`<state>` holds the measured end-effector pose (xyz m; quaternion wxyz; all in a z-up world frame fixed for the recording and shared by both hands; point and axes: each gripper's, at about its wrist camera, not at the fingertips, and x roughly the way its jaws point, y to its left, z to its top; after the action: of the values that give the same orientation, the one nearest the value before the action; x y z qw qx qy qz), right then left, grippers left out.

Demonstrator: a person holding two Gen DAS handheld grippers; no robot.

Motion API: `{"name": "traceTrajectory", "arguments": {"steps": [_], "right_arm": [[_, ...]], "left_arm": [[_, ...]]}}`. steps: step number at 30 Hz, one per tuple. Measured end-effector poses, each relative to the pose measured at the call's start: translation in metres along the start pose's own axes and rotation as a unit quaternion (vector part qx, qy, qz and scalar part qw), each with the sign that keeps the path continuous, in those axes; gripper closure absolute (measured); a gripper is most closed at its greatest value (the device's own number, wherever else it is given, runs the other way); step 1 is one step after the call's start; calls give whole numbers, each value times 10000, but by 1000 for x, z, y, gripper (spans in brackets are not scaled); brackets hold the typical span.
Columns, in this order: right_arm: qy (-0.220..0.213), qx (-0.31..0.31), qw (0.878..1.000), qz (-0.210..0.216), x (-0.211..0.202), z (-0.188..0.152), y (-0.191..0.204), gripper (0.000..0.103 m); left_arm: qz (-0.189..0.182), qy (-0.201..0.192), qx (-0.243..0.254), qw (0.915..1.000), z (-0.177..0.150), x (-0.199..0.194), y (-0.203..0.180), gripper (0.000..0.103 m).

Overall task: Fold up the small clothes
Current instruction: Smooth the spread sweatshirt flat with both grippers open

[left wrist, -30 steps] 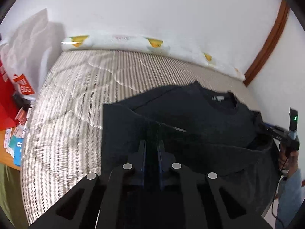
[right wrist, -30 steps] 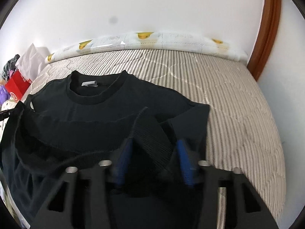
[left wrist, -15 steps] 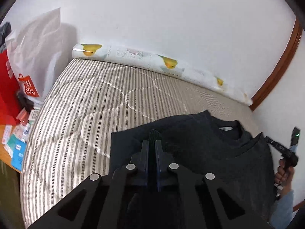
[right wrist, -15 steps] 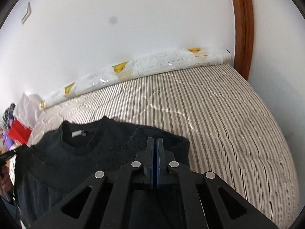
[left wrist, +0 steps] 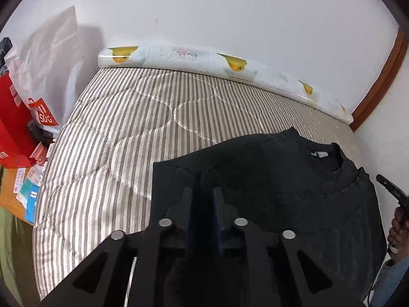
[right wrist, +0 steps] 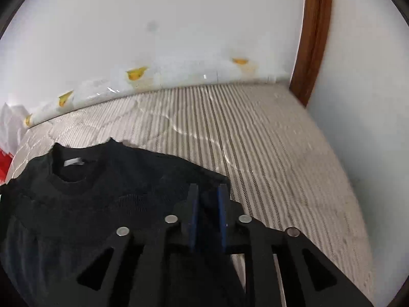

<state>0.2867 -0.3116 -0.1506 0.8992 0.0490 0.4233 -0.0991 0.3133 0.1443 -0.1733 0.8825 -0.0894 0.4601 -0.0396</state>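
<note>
A black sweater [left wrist: 268, 168] lies on the striped mattress [left wrist: 115, 138], collar and white label toward the wall, its lower half folded up over the chest. My left gripper [left wrist: 204, 192] is shut on a bunch of the sweater's black fabric at its left side. In the right wrist view the sweater [right wrist: 107, 179] fills the lower left, and my right gripper [right wrist: 207, 192] stands at its right edge with the blue pads a little apart around dark fabric. The right gripper also shows at the right edge of the left wrist view [left wrist: 391, 192].
A rolled mat with a yellow bird print [left wrist: 204, 61] lies along the white wall at the mattress's far edge. Red and white shopping bags [left wrist: 23, 102] and papers stand left of the mattress. A brown door frame [right wrist: 311, 38] rises at the right corner.
Both grippers have carried the sweater's lower hem up and forward over the chest toward the collar. The right pads, tight together half a second ago, now stand slightly apart.
</note>
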Motion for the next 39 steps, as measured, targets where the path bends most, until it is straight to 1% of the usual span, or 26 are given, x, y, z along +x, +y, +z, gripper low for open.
{"name": "traceTrajectory", "arguments": {"steps": [1, 3, 7, 9, 11, 15, 16, 17, 19, 20, 23, 25, 27, 29, 30, 34, 39], "right_arm": [[-21, -50, 10000, 29, -7, -1, 5, 82], [-54, -263, 9996, 128, -22, -6, 27, 81], [-113, -714, 9961, 508, -44, -25, 84, 79], [-82, -915, 9936, 665, -47, -39, 119, 78], [-7, -1030, 9917, 769, -45, -52, 145, 78], [76, -1077, 9898, 924, -42, -73, 181, 78], [112, -1055, 9901, 916, -40, -78, 187, 78], [148, -1042, 9906, 877, -40, -82, 192, 78], [200, -1069, 9913, 737, -37, -92, 198, 78], [221, -1083, 9916, 666, -37, -96, 200, 78], [195, -1123, 9921, 533, -42, -110, 204, 77], [155, -1143, 9922, 483, -47, -117, 202, 77], [72, -1177, 9922, 415, -55, -127, 200, 76], [-10, -1231, 9918, 332, -62, -136, 199, 75], [-48, -1267, 9915, 285, -66, -141, 200, 73], [-111, -1347, 9906, 224, -79, -159, 199, 73], [-152, -1265, 9913, 344, -94, -174, 189, 73]], "left_arm": [[1, 3, 11, 10000, -2, -2, -1, 82], [39, 3, 33, 10000, -10, -7, -2, 80], [64, -14, 21, 10000, -25, -20, -3, 77], [98, -62, 20, 9999, -35, -29, -3, 76], [101, -99, 23, 9999, -43, -37, -3, 74], [114, -170, 31, 9998, -65, -58, -2, 69], [106, -187, 12, 9998, -70, -63, -2, 64], [75, -204, -16, 9998, -76, -68, 0, 61], [16, -239, -28, 9997, -88, -78, 1, 47], [5, -283, -13, 9996, -96, -83, 2, 46], [-8, -288, -63, 9996, -114, -93, 7, 46], [-154, -286, -201, 9993, -128, -99, 15, 46], [-449, -274, -413, 9978, -145, -105, 27, 46], [-825, -254, -681, 9939, -163, -110, 39, 48], [-865, -268, -767, 9929, -170, -113, 43, 48], [-1054, -340, -1074, 9880, -197, -126, 56, 48], [-1219, -113, -1339, 9834, -217, -118, 57, 48]]}}
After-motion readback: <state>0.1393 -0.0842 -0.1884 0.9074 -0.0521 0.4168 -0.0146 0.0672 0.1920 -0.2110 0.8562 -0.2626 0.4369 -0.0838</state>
